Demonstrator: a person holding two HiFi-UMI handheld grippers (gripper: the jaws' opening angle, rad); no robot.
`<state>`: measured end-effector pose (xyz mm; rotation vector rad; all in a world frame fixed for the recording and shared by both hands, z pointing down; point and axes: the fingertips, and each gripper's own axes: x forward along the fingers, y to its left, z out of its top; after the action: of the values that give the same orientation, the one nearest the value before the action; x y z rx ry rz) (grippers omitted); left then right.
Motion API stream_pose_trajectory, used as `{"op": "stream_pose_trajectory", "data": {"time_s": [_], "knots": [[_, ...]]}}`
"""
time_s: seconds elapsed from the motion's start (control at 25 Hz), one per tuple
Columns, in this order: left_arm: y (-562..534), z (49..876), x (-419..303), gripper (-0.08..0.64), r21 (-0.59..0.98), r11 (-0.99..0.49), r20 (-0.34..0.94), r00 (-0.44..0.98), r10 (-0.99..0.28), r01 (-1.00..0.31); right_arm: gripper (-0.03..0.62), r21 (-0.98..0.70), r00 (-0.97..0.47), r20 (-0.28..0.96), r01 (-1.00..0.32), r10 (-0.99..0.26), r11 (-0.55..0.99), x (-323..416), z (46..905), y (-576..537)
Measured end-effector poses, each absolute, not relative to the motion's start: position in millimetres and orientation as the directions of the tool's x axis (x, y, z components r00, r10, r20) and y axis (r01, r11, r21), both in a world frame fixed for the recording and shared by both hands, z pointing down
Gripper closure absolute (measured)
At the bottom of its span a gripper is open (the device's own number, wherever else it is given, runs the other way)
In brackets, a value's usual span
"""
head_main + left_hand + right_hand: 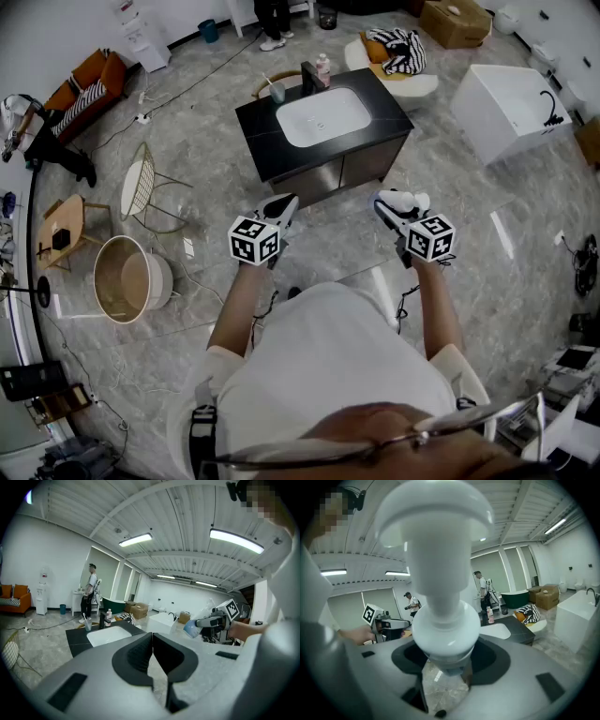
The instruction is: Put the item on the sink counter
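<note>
Right gripper (445, 667) clamps wide around the white item (440, 597), well short of the worktop (261, 131). Left gripper (151, 654) is closed, empty. Carry it level (base down), aiming for a bare near corner.

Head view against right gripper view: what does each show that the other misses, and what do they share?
Head view only: the round beige tub and the wire chair beside it. Right gripper view only: the right gripper with its jaws closed on the rounded lower part of the glossy white knob-topped item, plus a ceiling light strip. Both: that white item in the right gripper, and the black sink counter with its white basin ahead.
</note>
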<state>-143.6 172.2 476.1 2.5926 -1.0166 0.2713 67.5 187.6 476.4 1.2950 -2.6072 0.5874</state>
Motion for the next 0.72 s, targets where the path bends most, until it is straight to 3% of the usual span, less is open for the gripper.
{"op": "stream_pose_trajectory", "data": {"time_s": [0.72], "knots": [[179.3,478.0,-123.4,0.555,0.243,-0.678,0.302,0.718,-0.627,-0.694,0.339,-0.320,-0.634,0.330,-0.772,-0.699,0.549,84.8,487.2,194.7]]}}
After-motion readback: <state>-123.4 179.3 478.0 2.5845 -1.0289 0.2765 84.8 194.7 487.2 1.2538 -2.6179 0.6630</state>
